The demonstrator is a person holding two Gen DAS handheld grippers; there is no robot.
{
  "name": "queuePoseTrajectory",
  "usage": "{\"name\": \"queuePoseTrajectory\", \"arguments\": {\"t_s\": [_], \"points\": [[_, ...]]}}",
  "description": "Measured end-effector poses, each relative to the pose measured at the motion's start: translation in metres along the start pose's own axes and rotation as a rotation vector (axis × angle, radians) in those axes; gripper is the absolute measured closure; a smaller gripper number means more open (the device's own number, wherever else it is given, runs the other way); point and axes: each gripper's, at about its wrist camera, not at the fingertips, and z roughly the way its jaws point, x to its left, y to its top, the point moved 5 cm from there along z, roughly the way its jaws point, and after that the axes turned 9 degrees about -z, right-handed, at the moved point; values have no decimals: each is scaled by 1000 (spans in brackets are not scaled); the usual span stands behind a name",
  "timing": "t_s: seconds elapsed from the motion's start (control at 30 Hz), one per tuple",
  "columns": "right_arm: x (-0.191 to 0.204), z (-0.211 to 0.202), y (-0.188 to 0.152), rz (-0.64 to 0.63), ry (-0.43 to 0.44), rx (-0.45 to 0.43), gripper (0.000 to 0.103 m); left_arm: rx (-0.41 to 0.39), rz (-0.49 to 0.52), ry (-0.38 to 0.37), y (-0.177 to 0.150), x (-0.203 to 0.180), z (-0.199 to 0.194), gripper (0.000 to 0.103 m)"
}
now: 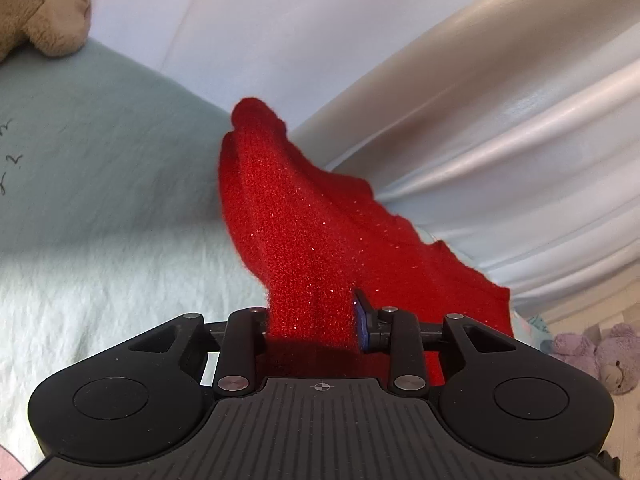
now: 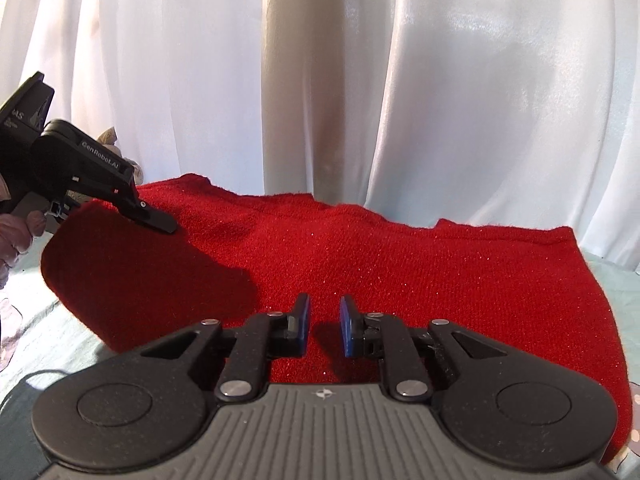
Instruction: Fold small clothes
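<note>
**Red knit pinched on the left, right claw hovering**

Red knit garment (image 2: 400, 280) is lying spread across a pale mint bedsheet (image 1: 100, 200), its far edge running along just in front of a white curtain (image 2: 320, 80). Its left portion is being lifted off the sheet — the left gripper (image 1: 314, 320) is pinching a fold of that fabric, which is filling the gap between its jaws and rising away from the camera toward a rounded tip. In the right wrist view the same gripper is reaching in from the left edge, a gloved hand (image 2: 20, 236) gripping its handle, and the raised flap is casting a dark shadow over the flat part of the garment.

The right gripper (image 2: 324, 326) is hanging over the near edge of the knit with its blue pads (image 2: 349, 326) standing a narrow gap apart, nothing between them (whether the tips are touching the cloth beneath cannot be told).

A tan plush toy (image 1: 44, 8) is sitting on the sheet at the far left, and a purple plush toy (image 1: 600, 356) is lying off to the right.
</note>
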Motion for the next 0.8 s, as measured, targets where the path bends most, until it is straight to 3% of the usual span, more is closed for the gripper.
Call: {"name": "queuePoseTrajectory", "arguments": {"t_s": [0.1, 0.17, 0.23, 0.37, 0.5, 0.63, 0.73, 0.8], "points": [[2, 2, -3, -24, -18, -1, 90, -17, 31, 9, -2, -28, -12, 71], [4, 14, -11, -27, 3, 68, 92, -25, 58, -10, -7, -51, -19, 71], [0, 17, -13, -17, 26, 74, 92, -30, 87, -4, -12, -74, -24, 71], [-25, 3, -8, 143, 67, 50, 92, -57, 177, 31, -31, -123, -21, 71], [-64, -27, -13, 259, 3, -15, 91, -77, 270, 103, -65, -159, 4, 70], [-105, -49, -23, 327, -84, -23, 91, -79, 375, 147, -111, -184, 43, 69], [-127, -59, -35, 360, -121, -5, 91, -84, 492, 189, -141, -194, 72, 63], [-137, -65, -42, 389, -119, 2, 91, -37, 531, 147, -154, -196, 90, 47]]}}
